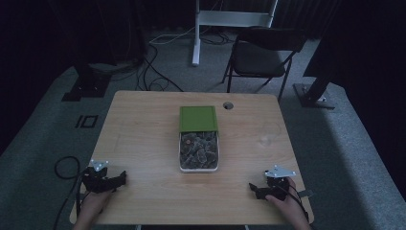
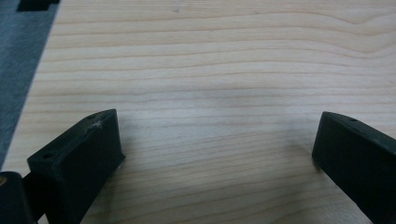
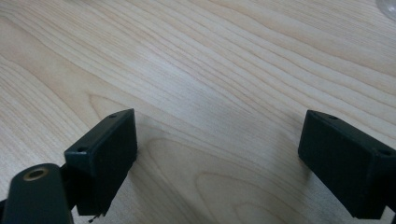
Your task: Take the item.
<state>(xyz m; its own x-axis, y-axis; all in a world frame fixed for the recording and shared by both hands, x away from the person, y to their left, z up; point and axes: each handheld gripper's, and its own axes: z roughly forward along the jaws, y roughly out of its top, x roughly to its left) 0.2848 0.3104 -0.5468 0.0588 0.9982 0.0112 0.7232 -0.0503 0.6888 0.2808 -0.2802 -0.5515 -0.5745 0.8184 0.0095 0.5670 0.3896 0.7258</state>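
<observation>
Stage: not begun | left gripper [image 1: 119, 179], right gripper [image 1: 254, 190]: jaws wide, empty, resting near table edge | white rectangular tray [image 1: 198, 167] of dark pieces, green lid [image 1: 197, 118] slid half back: untouched

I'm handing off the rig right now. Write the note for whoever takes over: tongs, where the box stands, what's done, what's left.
Left tongs: open, nothing between them, low over the near left corner of the table.
Right tongs: open, nothing held, at the near right corner.
White box: mid-table, holding dark, mottled pieces; I cannot tell what they are. Its green lid covers only the far end, so the near part is uncovered.
Done: nothing gripped so far, as far as the scene shows.
Left: probably reaching in to the box and lid; both tongs are well short of them.
</observation>
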